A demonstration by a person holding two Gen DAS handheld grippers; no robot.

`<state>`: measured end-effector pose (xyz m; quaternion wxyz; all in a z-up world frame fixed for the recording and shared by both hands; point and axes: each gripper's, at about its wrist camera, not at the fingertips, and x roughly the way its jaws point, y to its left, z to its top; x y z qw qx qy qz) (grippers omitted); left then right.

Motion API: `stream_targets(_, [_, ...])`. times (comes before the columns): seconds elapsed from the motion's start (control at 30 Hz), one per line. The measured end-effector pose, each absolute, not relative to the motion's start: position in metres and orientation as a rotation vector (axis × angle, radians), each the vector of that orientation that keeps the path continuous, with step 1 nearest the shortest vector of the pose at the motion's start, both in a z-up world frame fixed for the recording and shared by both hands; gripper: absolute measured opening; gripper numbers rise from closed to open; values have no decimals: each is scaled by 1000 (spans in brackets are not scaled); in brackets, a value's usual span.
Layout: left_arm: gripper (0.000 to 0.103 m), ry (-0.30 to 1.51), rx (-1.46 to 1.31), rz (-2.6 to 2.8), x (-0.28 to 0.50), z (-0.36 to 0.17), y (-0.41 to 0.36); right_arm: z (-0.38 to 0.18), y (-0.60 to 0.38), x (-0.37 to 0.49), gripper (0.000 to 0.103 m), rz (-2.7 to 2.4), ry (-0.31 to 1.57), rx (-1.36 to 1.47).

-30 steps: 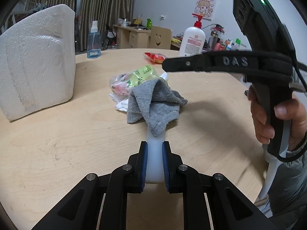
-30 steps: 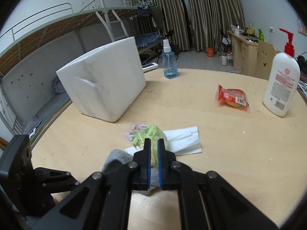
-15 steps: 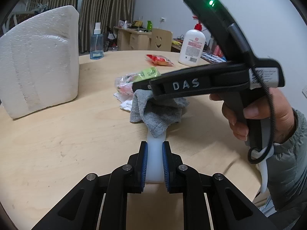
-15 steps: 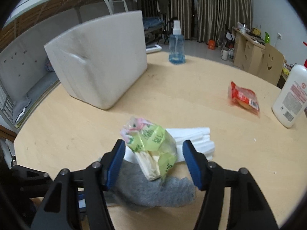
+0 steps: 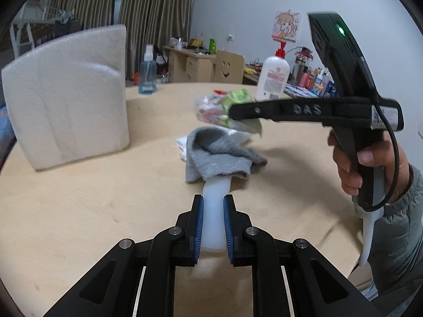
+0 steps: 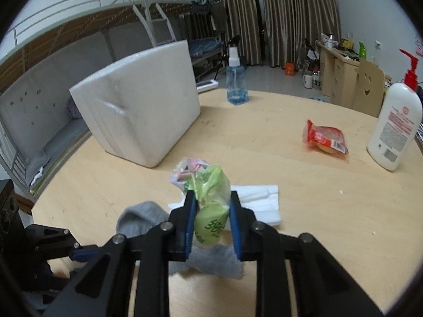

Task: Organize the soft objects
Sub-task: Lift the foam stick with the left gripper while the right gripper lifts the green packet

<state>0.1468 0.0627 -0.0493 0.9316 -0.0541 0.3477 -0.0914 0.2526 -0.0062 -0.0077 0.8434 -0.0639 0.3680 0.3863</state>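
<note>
- The right gripper [image 6: 212,219] had its jaws closing on a green plastic packet [image 6: 211,198], whose crumpled pink-and-green top stuck up past the fingertips; from the left wrist view the packet [image 5: 224,105] hung clear of the round wooden table [image 5: 79,211].
- What was inside the packet could not be made out through the printed film.
- The left gripper [image 5: 213,227] was pinched narrow on a white plastic handle [image 5: 215,211], the far end of which went under a crumpled grey cloth [image 5: 219,155] lying on the table.
- Folded white tissue [image 6: 261,198] lay just beyond the cloth [image 6: 142,219], partly under it.
- A big white foam box [image 6: 140,111] stood on the far left of the table; neither view looked into it, so its contents could not be told.
- Only the right wrist view showed the red snack bag [image 6: 326,140] lying far right, near the white pump bottle [image 6: 396,129], and the bunk bed beyond the table's left edge.
- Only the left wrist view showed the person's right hand [image 5: 362,163] on the gripper's grip and the grey sleeve.
- A blue spray bottle [image 6: 236,84] stood at the far edge, its liquid low.
</note>
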Motion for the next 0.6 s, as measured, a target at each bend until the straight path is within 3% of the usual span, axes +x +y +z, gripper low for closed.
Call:
stream_targets(0.33, [16,526,-60,-165,123,10,73,23,-44,231,28,821,661,-21])
stream_targets(0.6, [16,480,-51,-147,111,26,74,41,-55,208,28,839,587,-5])
